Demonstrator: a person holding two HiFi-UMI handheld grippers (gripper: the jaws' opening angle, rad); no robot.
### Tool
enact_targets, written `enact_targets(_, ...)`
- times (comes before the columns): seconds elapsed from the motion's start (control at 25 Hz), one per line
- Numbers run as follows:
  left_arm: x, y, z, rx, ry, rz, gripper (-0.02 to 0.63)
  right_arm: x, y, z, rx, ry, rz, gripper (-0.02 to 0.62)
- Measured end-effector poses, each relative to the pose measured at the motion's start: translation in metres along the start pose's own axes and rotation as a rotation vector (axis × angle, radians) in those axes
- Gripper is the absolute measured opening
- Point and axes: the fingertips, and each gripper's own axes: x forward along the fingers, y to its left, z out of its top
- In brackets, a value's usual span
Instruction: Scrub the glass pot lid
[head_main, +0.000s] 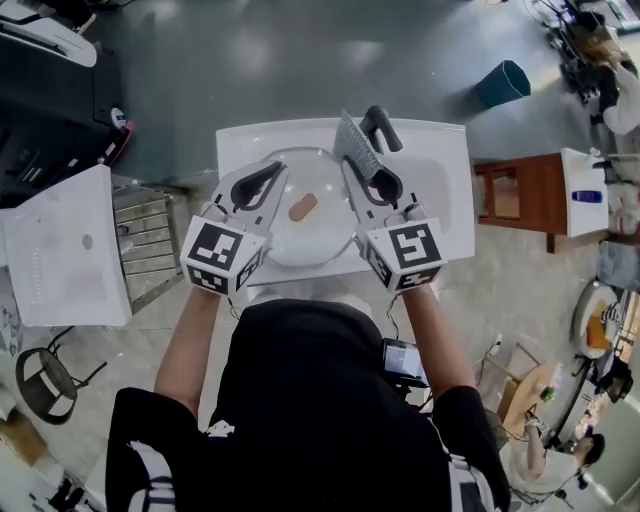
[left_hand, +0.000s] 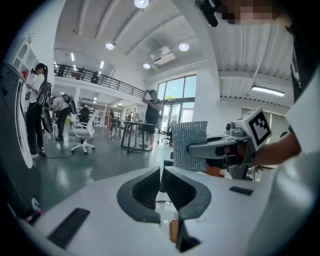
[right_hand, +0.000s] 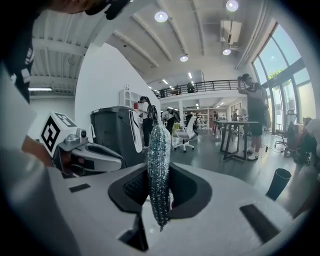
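Note:
The glass pot lid (head_main: 297, 238) lies flat in the bowl of a white sink (head_main: 445, 180), its brown knob (head_main: 302, 207) facing up. My left gripper (head_main: 270, 175) hovers over the lid's left side, jaws shut and empty; in its own view (left_hand: 161, 172) the knob (left_hand: 173, 231) shows below the jaws. My right gripper (head_main: 368, 150) is over the lid's right edge, shut on a silver scrub pad (head_main: 352, 145). The pad (right_hand: 159, 165) stands upright between the jaws (right_hand: 159, 187). Each gripper is visible in the other's view: the right (left_hand: 220, 147) with the pad (left_hand: 190, 145), the left (right_hand: 87, 157).
A second white basin (head_main: 65, 245) and a metal rack (head_main: 150, 235) stand to the left. A wooden shelf (head_main: 520, 195) is at the right, a blue bin (head_main: 500, 85) beyond it. People and desks stand far off in the hall.

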Motion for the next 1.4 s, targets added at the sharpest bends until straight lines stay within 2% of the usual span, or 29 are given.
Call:
enact_targets(0.24, 0.023, -0.010, -0.032, -0.049, 0.075, -0.008, 0.012, 0.007, -0.006, -0.035, -0.021, 0.083, 0.063, 0.075)
enact_targets(0.72, 0.041, -0.031, -0.093, -0.048, 0.260, -0.027, 0.017, 0.011, -0.012, -0.100, 0.013, 0.199, 0.119, 0.075)
enact_targets(0.88, 0.043, -0.034, -0.118, -0.010, 0.336, -0.047, 0.089, 0.011, -0.011, -0.112, 0.023, 0.217, 0.125, 0.075)
enact_targets(1.2, 0.048, -0.043, -0.164, 0.125, 0.489, -0.113, 0.204, 0.004, -0.009, -0.138, 0.047, 0.258, 0.132, 0.075)
enact_targets(1.4, 0.053, -0.045, -0.187, 0.173, 0.563, -0.159, 0.236, 0.002, -0.009, -0.149, 0.043, 0.279, 0.132, 0.075)
